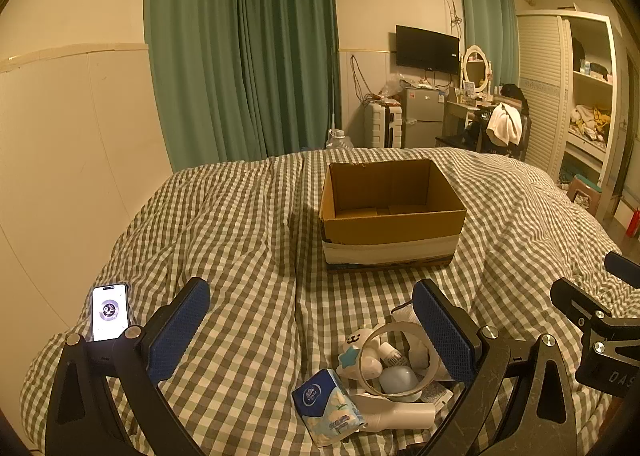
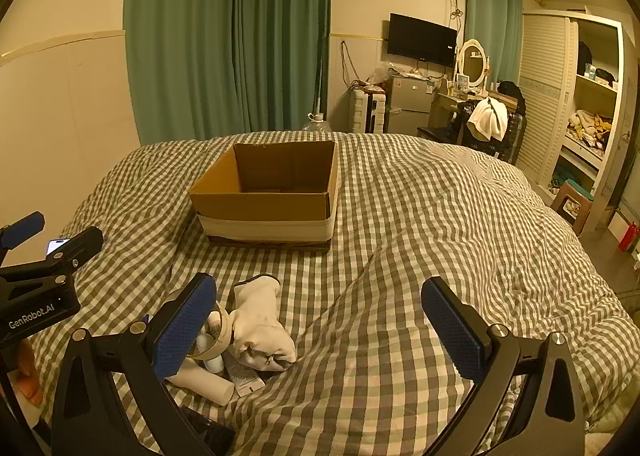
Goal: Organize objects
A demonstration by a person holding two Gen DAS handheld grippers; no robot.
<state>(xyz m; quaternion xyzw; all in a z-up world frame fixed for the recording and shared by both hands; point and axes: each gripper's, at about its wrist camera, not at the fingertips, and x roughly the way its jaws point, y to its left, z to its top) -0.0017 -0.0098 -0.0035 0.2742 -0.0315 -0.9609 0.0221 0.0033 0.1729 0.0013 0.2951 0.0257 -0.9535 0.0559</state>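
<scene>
An open, empty cardboard box (image 1: 394, 212) stands on the checked bedspread, also in the right wrist view (image 2: 266, 192). A heap of small items lies near me: a blue tissue pack (image 1: 326, 408), a white plush toy (image 1: 360, 348), a tape ring (image 1: 394, 360), a white bottle (image 1: 400, 414) and a white sock (image 2: 258, 326). My left gripper (image 1: 312, 332) is open and empty, just left of and above the heap. My right gripper (image 2: 320, 328) is open and empty, with its left finger over the heap.
A lit phone (image 1: 109, 311) lies on the bed at the left. Beyond the bed are green curtains (image 1: 240, 56), a wall TV (image 1: 427, 49), a small fridge (image 1: 422, 116), a chair with a towel (image 1: 506, 124) and an open wardrobe (image 1: 588, 96).
</scene>
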